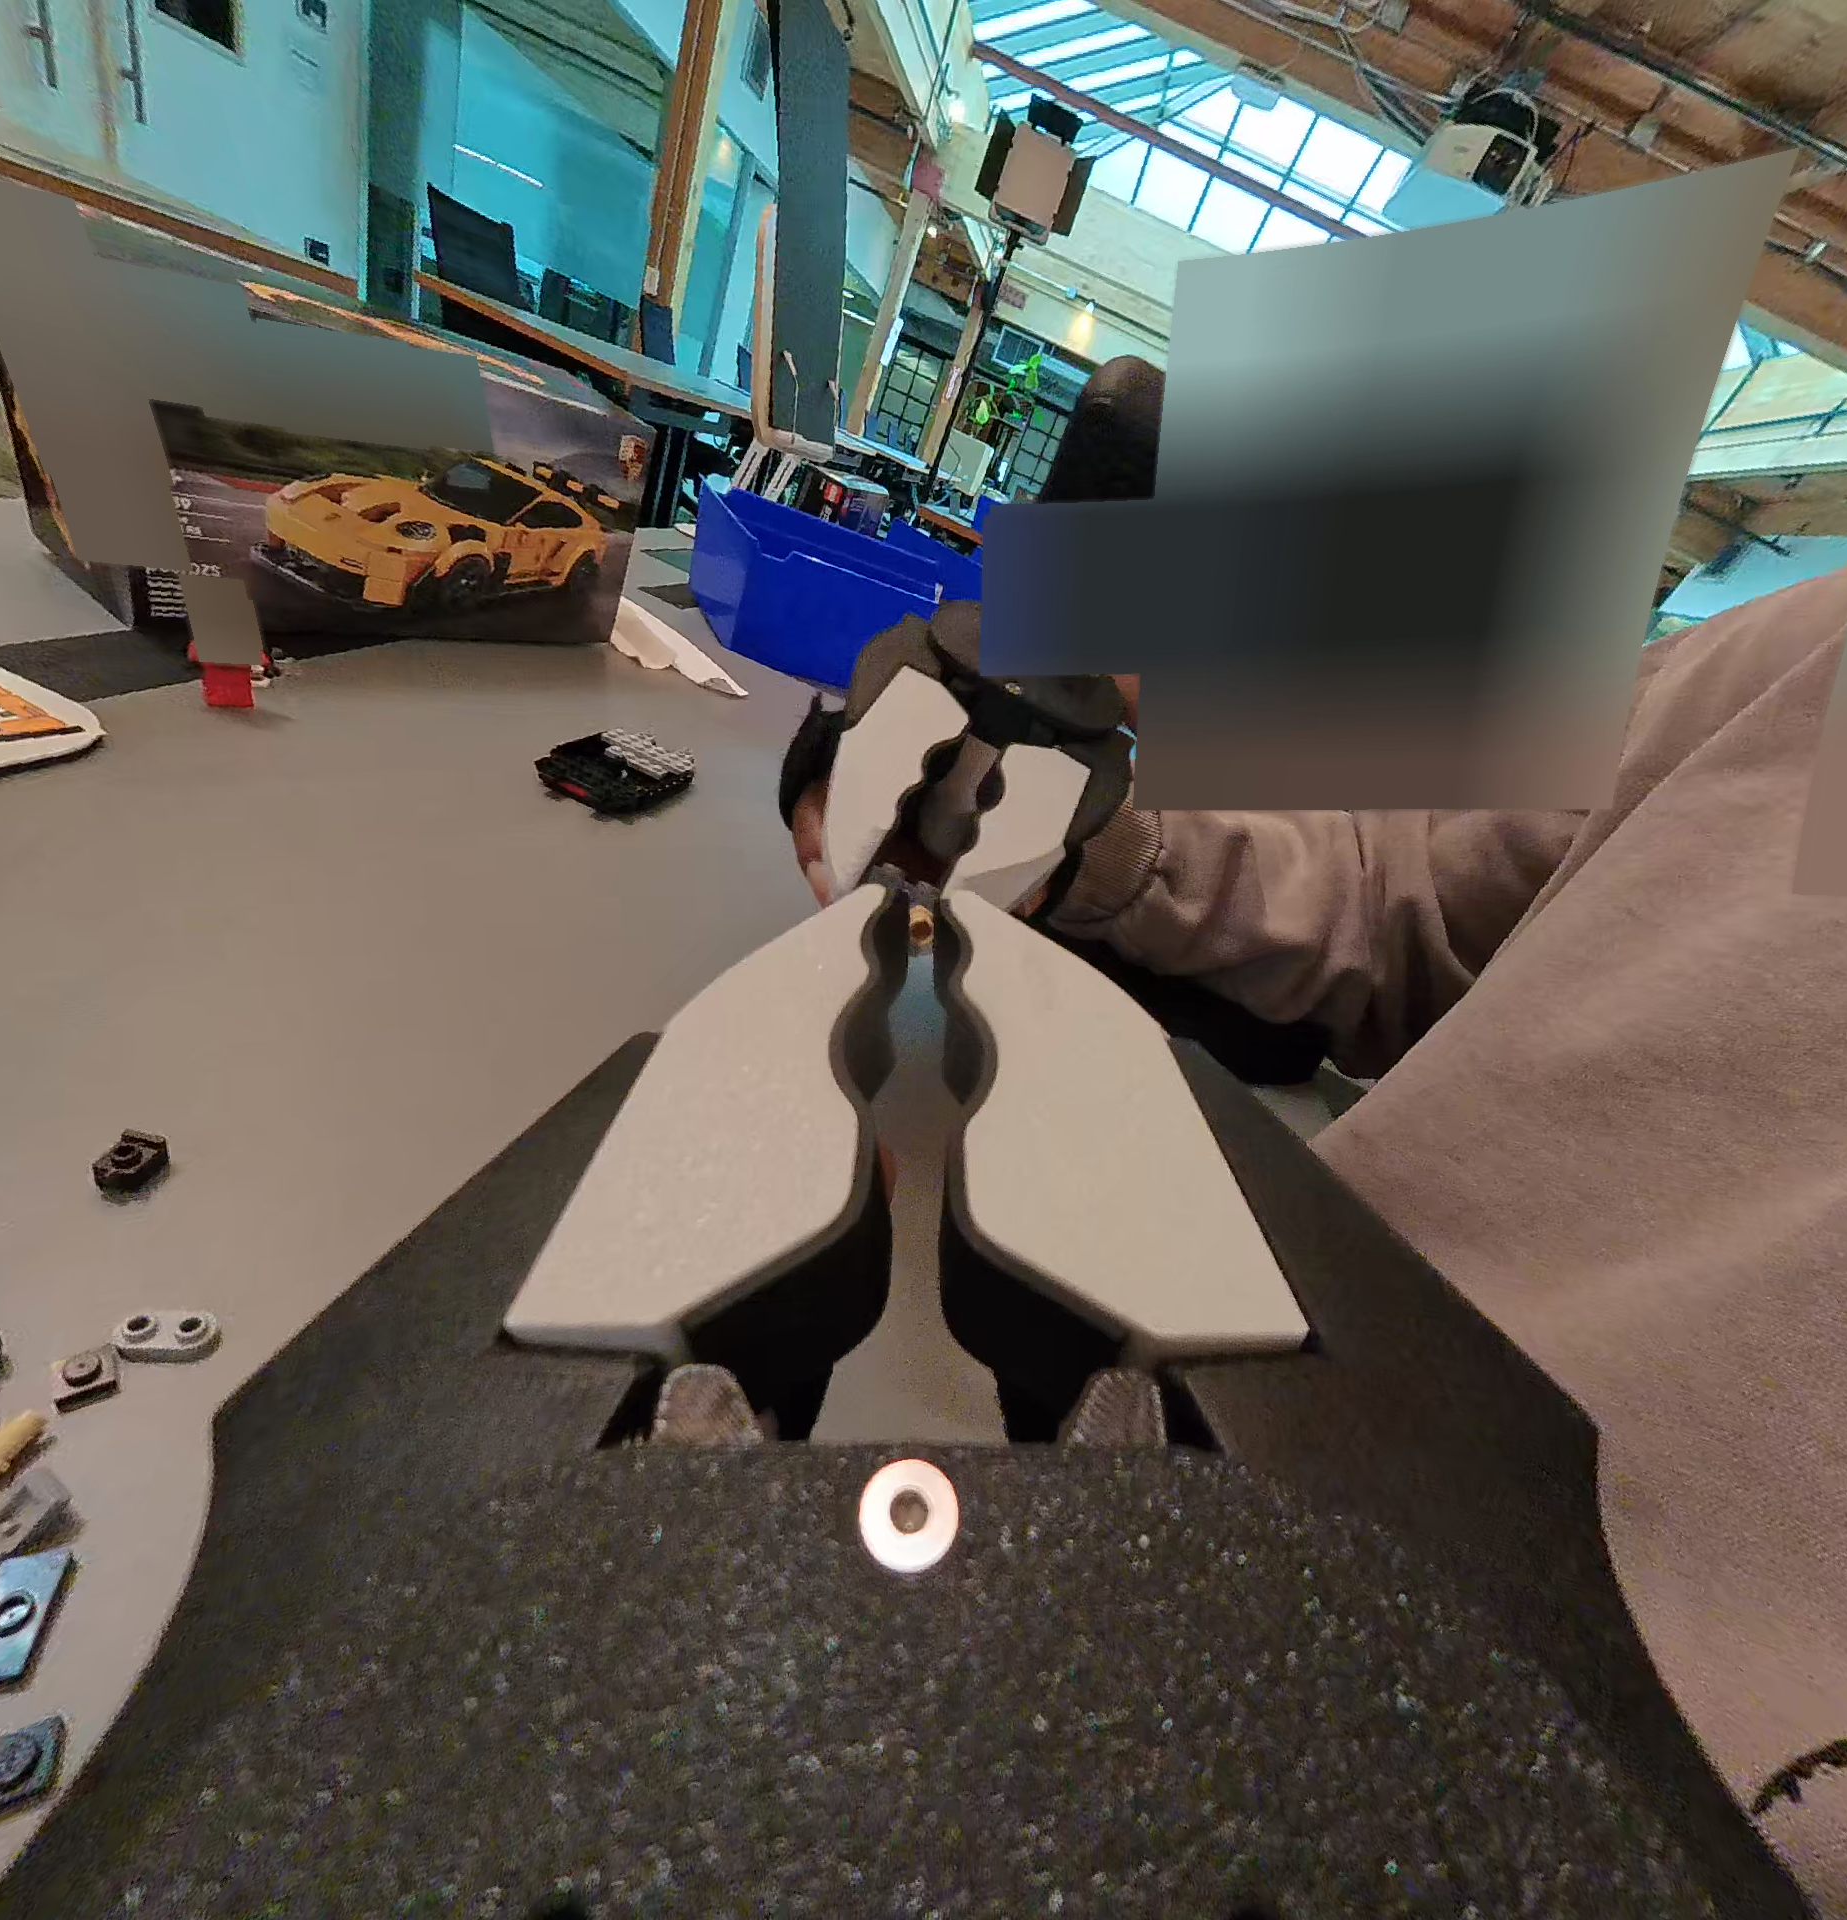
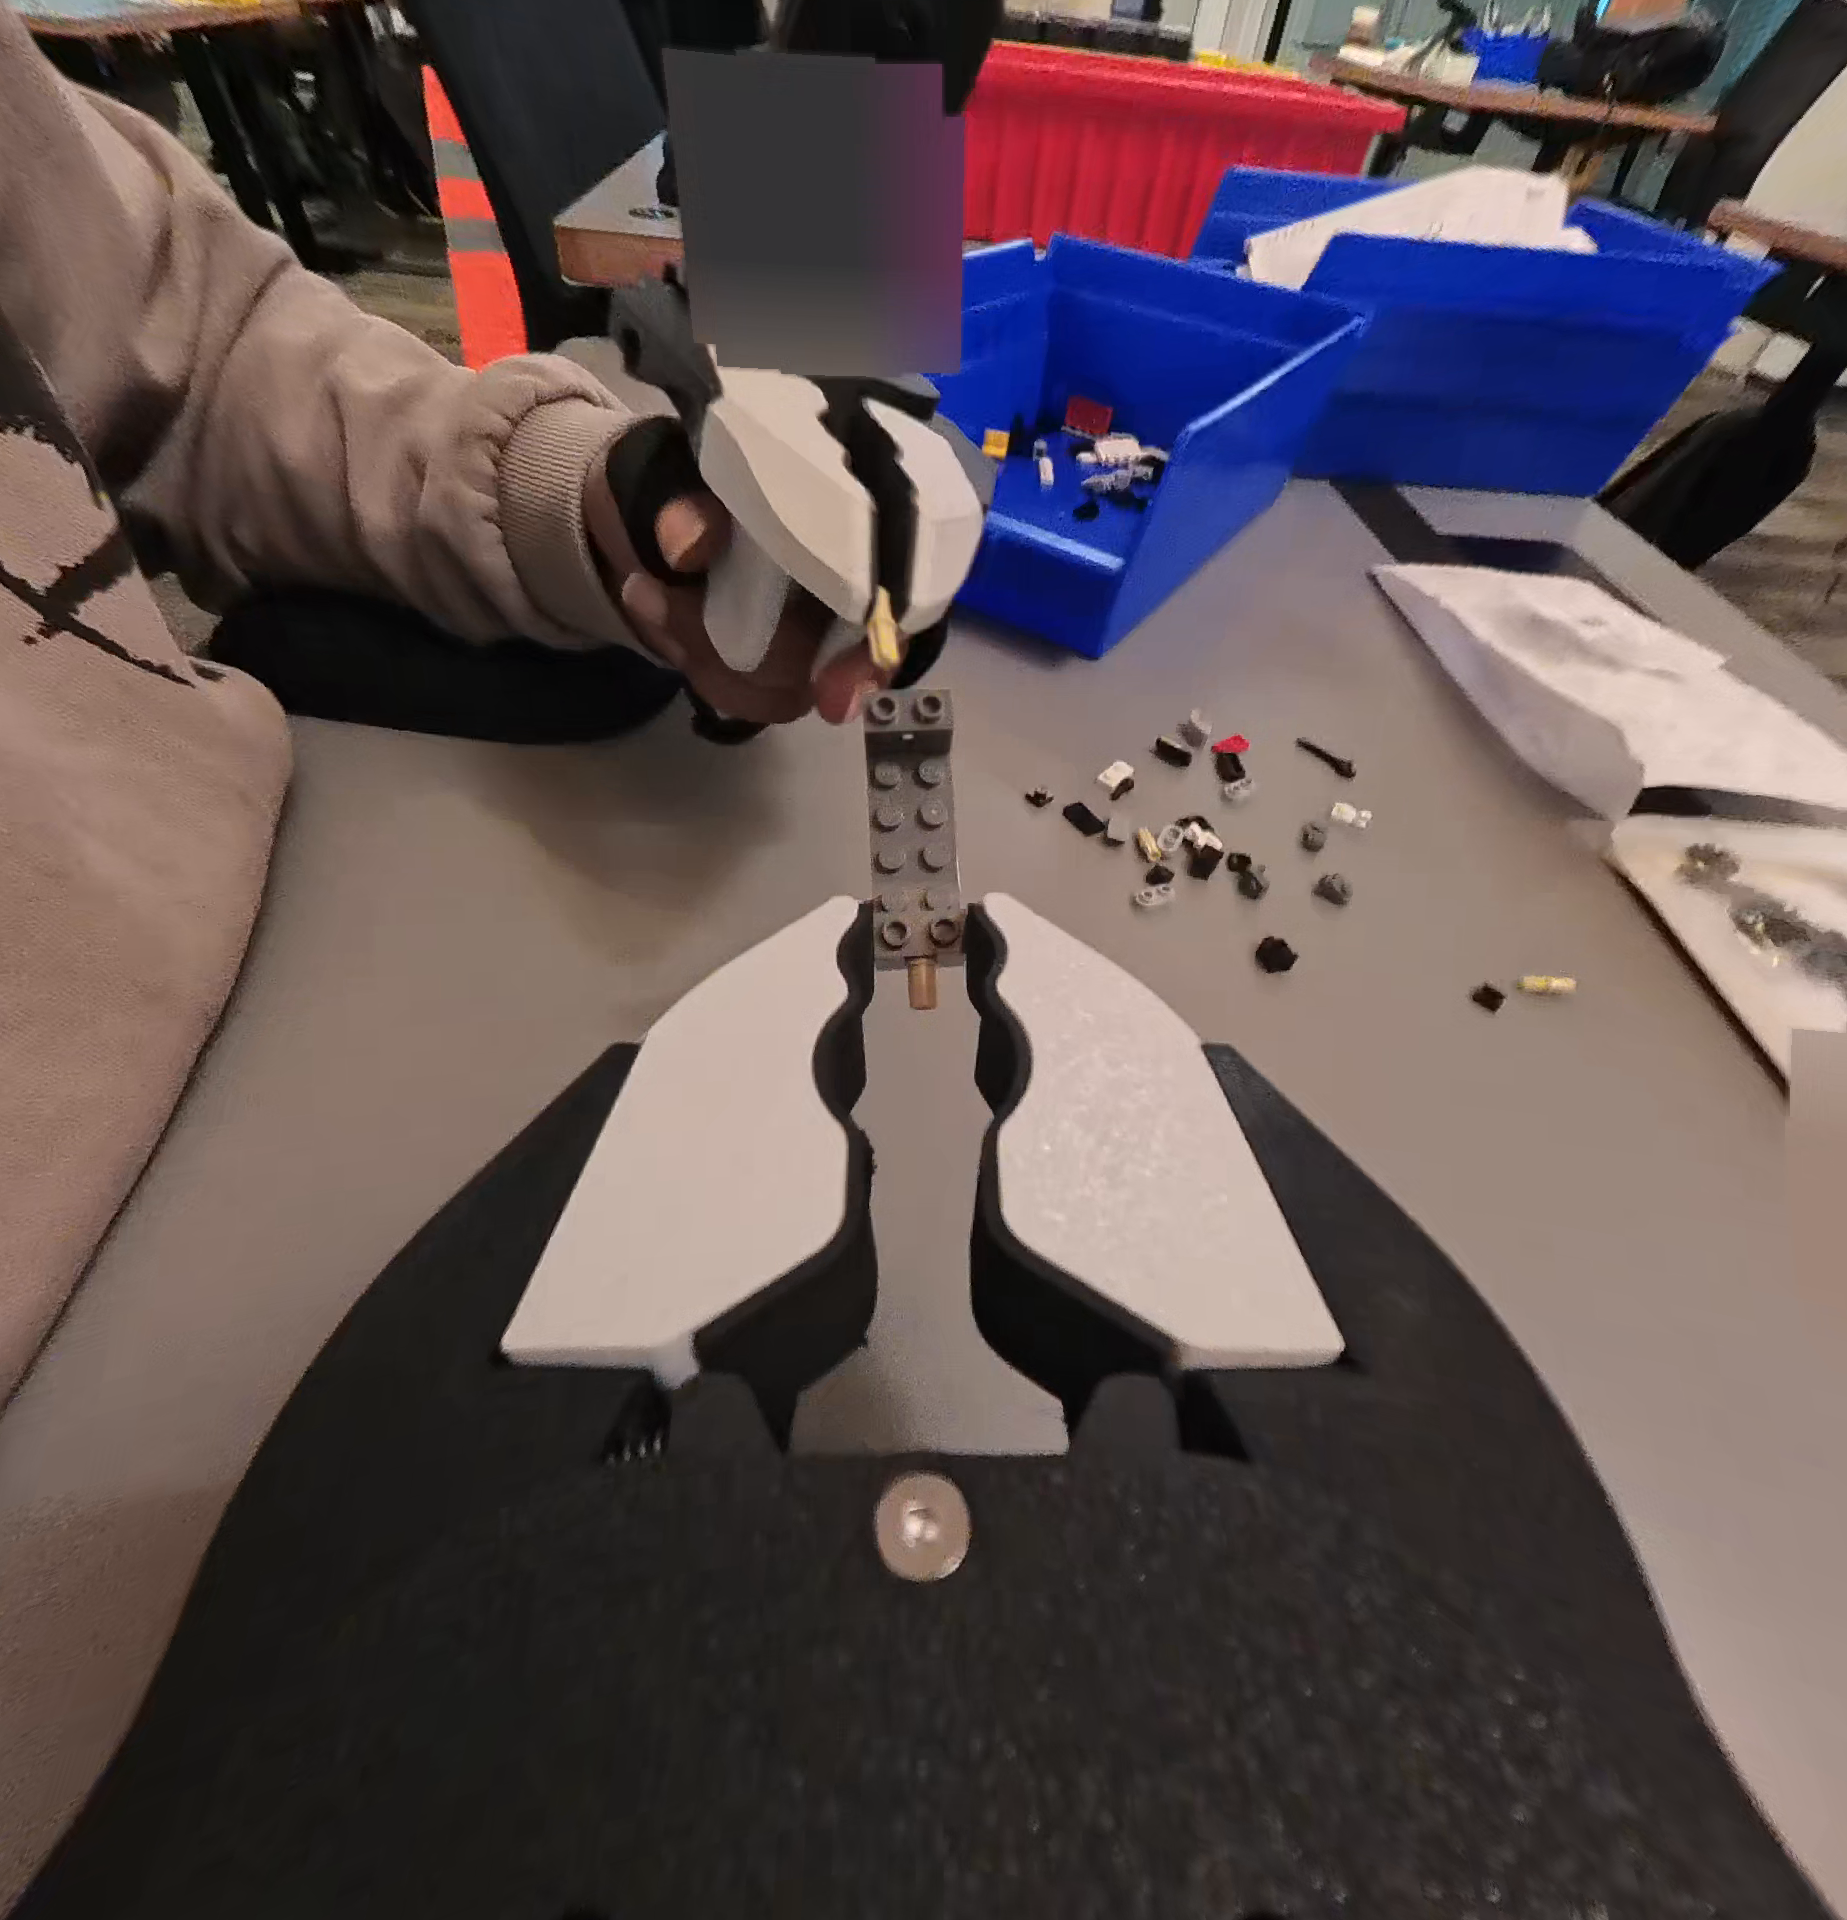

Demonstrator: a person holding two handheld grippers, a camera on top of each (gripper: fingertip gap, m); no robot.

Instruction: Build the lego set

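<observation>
Mid-frame in the right wrist view, the right tool (image 2: 919, 935) is clamped on the near end of a grey studded lego piece (image 2: 911, 821), held above the tabletop (image 2: 483, 883). The left tool (image 2: 888, 634), nearly closed, pinches a small tan pin (image 2: 881, 636) just above the piece's far end. Loose pieces (image 2: 1199, 831) lie right of centre, bare tabletop to the left.

The counter (image 2: 483, 935) is plain grey. Both tongs (image 2: 919, 935) have pale grey fingers (image 2: 732, 1143) on speckled black bodies. The studded lego plate (image 2: 911, 821) is dark grey, with a tan pin (image 2: 921, 982) at its near end. The bins (image 2: 1158, 499) are bright blue (small black, white and red pieces inside). The sleeve (image 2: 358, 457) is taupe. The box (image 1: 379, 520) pictures a yellow-orange car.
</observation>
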